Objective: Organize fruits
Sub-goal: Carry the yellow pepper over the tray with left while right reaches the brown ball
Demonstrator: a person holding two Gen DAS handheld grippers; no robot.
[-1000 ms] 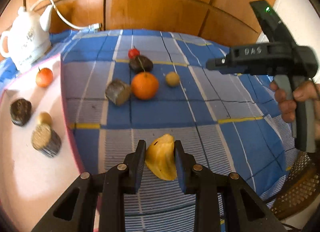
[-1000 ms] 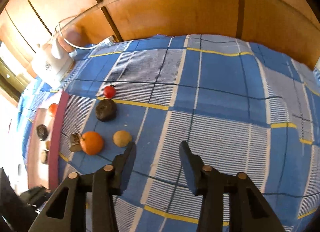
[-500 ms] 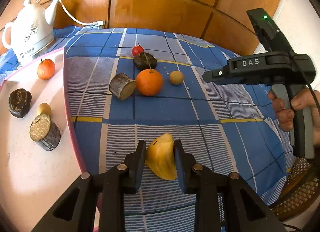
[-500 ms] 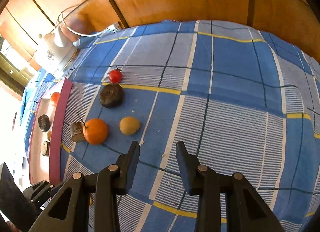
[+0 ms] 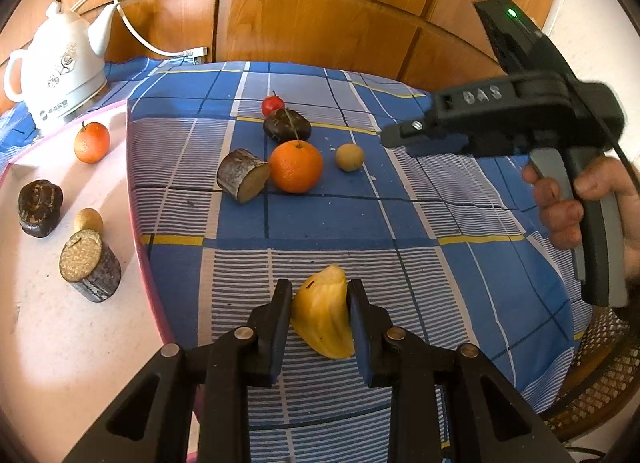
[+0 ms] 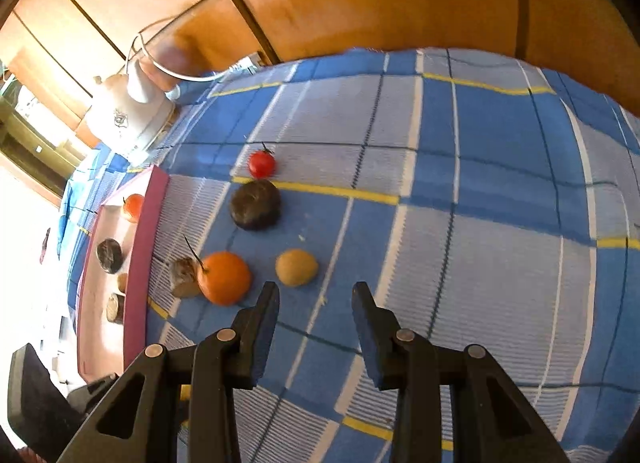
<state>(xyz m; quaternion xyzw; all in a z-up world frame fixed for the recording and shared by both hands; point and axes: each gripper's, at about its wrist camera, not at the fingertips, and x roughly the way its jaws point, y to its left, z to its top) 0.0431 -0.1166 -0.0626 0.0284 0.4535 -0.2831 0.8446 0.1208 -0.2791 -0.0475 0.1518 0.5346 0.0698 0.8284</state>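
Note:
My left gripper (image 5: 319, 295) is shut on a yellow fruit piece (image 5: 325, 315) and holds it above the blue checked cloth. On the cloth ahead lie an orange (image 5: 296, 166), a brown log-like piece (image 5: 242, 175), a dark brown fruit (image 5: 287, 124), a cherry tomato (image 5: 273, 104) and a small tan fruit (image 5: 349, 157). A pink tray (image 5: 48, 343) at the left holds a small orange (image 5: 91, 142), a dark fruit (image 5: 40, 207), a tan fruit (image 5: 89, 220) and a log piece (image 5: 90, 265). My right gripper (image 6: 316, 295) is open and empty, just right of the orange (image 6: 224, 277) and near the tan fruit (image 6: 297, 267).
A white electric kettle (image 5: 60, 67) with its cord stands at the back left beside the tray. Wooden panels (image 5: 320, 15) close the back. The right hand-held gripper body (image 5: 532, 119) hangs over the cloth's right side. A wicker chair (image 5: 600, 379) sits at the lower right.
My right gripper has moved closer to the fruit group, toward the tan fruit and orange. My left gripper still holds the yellow piece, its view shifting slightly back from the tray.

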